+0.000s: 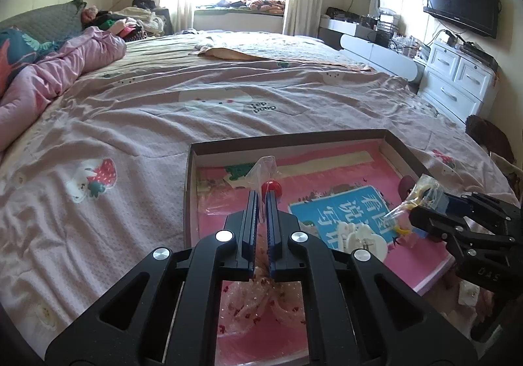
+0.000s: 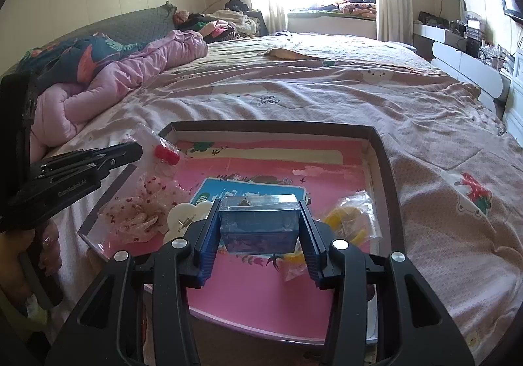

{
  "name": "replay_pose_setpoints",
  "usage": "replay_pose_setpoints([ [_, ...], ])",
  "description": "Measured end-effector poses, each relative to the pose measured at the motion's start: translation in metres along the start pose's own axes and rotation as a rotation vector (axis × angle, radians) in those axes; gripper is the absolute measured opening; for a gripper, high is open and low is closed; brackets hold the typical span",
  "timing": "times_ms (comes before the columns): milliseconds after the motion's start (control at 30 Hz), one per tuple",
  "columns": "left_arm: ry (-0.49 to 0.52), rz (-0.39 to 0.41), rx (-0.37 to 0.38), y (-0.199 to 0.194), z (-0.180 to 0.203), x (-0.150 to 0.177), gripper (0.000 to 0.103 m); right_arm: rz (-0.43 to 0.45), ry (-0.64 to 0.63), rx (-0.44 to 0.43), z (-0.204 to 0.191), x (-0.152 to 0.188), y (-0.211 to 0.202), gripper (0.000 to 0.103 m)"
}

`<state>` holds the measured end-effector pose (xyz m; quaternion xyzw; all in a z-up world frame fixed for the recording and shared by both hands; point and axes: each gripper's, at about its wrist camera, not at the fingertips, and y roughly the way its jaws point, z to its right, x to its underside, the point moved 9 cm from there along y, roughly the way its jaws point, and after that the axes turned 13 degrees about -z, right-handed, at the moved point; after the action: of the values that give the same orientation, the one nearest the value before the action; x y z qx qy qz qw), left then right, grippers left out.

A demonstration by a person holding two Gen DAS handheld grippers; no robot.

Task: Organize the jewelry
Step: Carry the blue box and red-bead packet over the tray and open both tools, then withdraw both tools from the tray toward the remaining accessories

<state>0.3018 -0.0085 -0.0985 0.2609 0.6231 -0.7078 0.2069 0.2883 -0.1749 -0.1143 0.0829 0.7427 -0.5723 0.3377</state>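
Sunlight pours through the far window and we're over a wide bed point(image 1: 183, 111) covered in a pink cartoon-print sheet, with a shallow brown-rimmed cardboard tray point(image 2: 380, 150) lying on it. Inside the tray sits a pink picture book with a blue title panel point(image 1: 353, 176), and the jewelry bits are spread across it.

Our left gripper point(image 1: 261, 194) has its blue fingers pressed nearly together, pinching a small clear plastic bag with a red bead-like piece point(image 1: 273, 188) inside, held up above the tray's near-left part. Below it lies a sheer scrunchie dotted with red point(image 2: 143, 206), resting on the book by the tray's left edge.

Our right gripper point(image 2: 260, 219) is spread wide, and a small translucent blue plastic box point(image 2: 260, 224) sits squarely between the fingers, both pads against its sides. We see something small and dark inside its lid, too tiny to name.

Just left of the box lies a cream cloud-shaped card point(image 2: 186, 219) with a little metal piece on it. To the right, a clear bag of yellow pieces point(image 2: 349, 222) rests near the tray's right wall.
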Motion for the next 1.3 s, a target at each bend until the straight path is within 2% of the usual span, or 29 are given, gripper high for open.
replay_pose_setpoints([
  [167, -0.002, -0.023, 0.024, -0.001, 0.004, 0.007, 0.005, -0.029, 0.028, -0.017, 0.002, 0.006, 0.005, 0.043],
  [300, -0.013, -0.052, 0.048, 0.000, 0.007, 0.015, 0.016, -0.039, 0.028, -0.010, 0.002, 0.010, 0.005, 0.043],
  [467, -0.018, -0.069, 0.068, -0.003, 0.010, 0.022, 0.025, -0.048, 0.032, -0.005, 0.004, 0.014, 0.006, 0.043],
  [533, -0.020, -0.069, 0.074, -0.006, 0.009, 0.023, 0.033, -0.053, 0.039, -0.006, 0.005, 0.016, 0.006, 0.043],
  [667, -0.020, -0.068, 0.086, -0.012, 0.010, 0.025, 0.034, -0.063, 0.052, -0.006, 0.009, 0.020, 0.005, 0.043],
  [733, -0.021, -0.068, 0.097, -0.015, 0.011, 0.026, 0.038, -0.063, 0.057, -0.011, 0.009, 0.020, 0.004, 0.044],
  [1133, -0.029, -0.038, 0.113, -0.043, 0.013, 0.029, 0.046, 0.001, 0.060, -0.010, 0.008, 0.016, -0.024, 0.058],
  [1233, -0.035, -0.028, 0.123, -0.051, 0.014, 0.030, 0.047, 0.037, 0.048, -0.005, 0.006, 0.014, -0.039, 0.066],
  [1300, -0.039, -0.021, 0.131, -0.058, 0.016, 0.029, 0.056, 0.071, 0.036, 0.008, 0.006, 0.012, -0.052, 0.070],
])
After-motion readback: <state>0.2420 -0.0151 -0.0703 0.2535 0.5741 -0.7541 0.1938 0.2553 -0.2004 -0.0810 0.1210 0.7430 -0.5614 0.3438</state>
